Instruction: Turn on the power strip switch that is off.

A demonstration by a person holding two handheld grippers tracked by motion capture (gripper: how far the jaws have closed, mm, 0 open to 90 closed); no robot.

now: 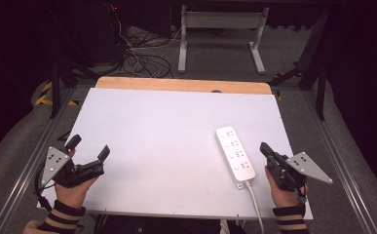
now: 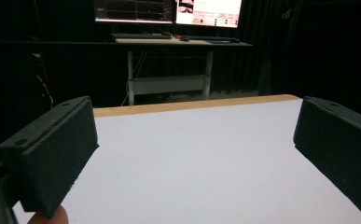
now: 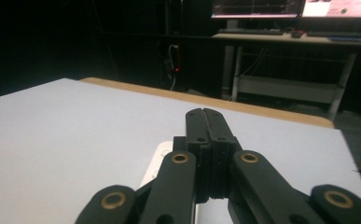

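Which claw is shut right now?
The right claw, beside the power strip: its jaws are pressed together with nothing between them. The left claw stands wide open.

One white power strip [image 1: 235,154] lies on the desk [image 1: 166,131], with four rows of sockets on its face and one white cord [image 1: 255,204] leaving its near end. Two grippers sit at the near edge: the left gripper [image 1: 89,147] and the right gripper [image 1: 264,148], one in each hand.
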